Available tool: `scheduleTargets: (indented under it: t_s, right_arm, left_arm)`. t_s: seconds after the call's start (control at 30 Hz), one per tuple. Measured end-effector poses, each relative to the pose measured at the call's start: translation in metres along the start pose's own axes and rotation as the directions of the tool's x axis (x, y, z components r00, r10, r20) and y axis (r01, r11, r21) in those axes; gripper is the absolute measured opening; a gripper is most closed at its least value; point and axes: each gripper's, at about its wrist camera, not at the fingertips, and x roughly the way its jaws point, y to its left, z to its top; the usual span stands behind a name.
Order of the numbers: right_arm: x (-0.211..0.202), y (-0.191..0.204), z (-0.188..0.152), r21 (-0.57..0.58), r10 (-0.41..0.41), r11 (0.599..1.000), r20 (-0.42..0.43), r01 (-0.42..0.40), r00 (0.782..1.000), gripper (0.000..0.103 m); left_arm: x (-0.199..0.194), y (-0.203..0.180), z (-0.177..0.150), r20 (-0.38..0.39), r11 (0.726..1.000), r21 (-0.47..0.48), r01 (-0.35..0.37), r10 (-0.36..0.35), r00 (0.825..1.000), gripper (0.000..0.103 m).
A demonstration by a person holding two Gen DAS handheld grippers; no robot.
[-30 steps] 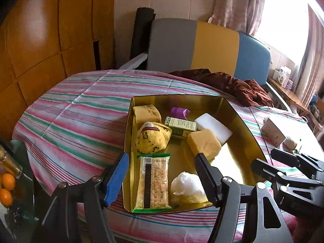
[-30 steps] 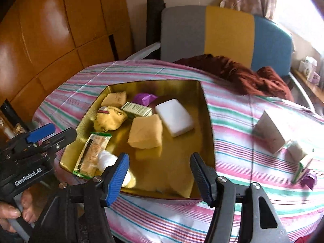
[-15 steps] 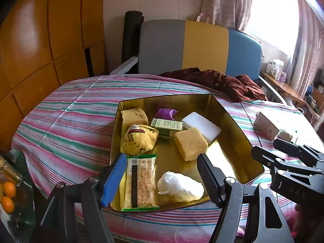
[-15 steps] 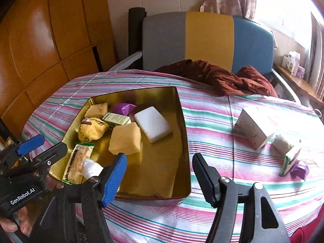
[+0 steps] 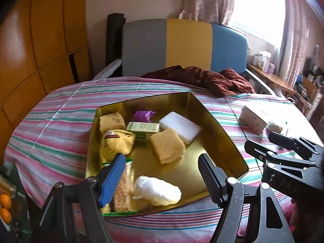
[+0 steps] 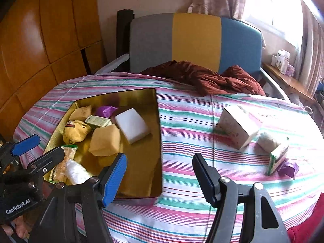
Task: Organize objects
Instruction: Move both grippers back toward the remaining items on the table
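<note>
we have most items in the gold tray (image 6: 158, 121) — the white box (image 6: 236, 126) and small packets (image 6: 278, 157) remain outside; left gripper (image 5: 162, 174) and right gripper (image 6: 160, 174) both gape empty.

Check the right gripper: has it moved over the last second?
Yes. The right gripper has swung rightward: the gold tin, earlier centred between its fingers, now sits left of the gap.
</note>
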Motion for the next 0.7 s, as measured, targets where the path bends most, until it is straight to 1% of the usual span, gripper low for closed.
scheduleTargets:
  t_s: [0.2,0.43,0.57,0.7]
  right_arm:
    - [0.0,-0.023,-0.003,0.04,-0.034,0.999,-0.011,0.034,0.999,0.068]
    - [0.003,-0.058,-0.008,0.098,-0.086,0.991,-0.058,0.091,0.995,0.068]
    - [0.001,-0.092,-0.007,0.151,-0.136,0.977,-0.093,0.149,0.986,0.068]
    - [-0.009,-0.134,-0.003,0.194,-0.205,0.956,-0.102,0.221,0.973,0.068]
  left_arm:
    - [0.006,-0.023,0.003,-0.011,0.997,0.057,0.042,-0.042,0.999,0.075]
    - [0.011,-0.051,0.009,-0.011,0.989,0.112,0.101,-0.1,0.995,0.075]
    - [0.016,-0.071,0.014,-0.025,0.978,0.149,0.146,-0.144,0.989,0.075]
    - [0.022,-0.103,0.019,-0.043,0.959,0.223,0.176,-0.171,0.984,0.075]
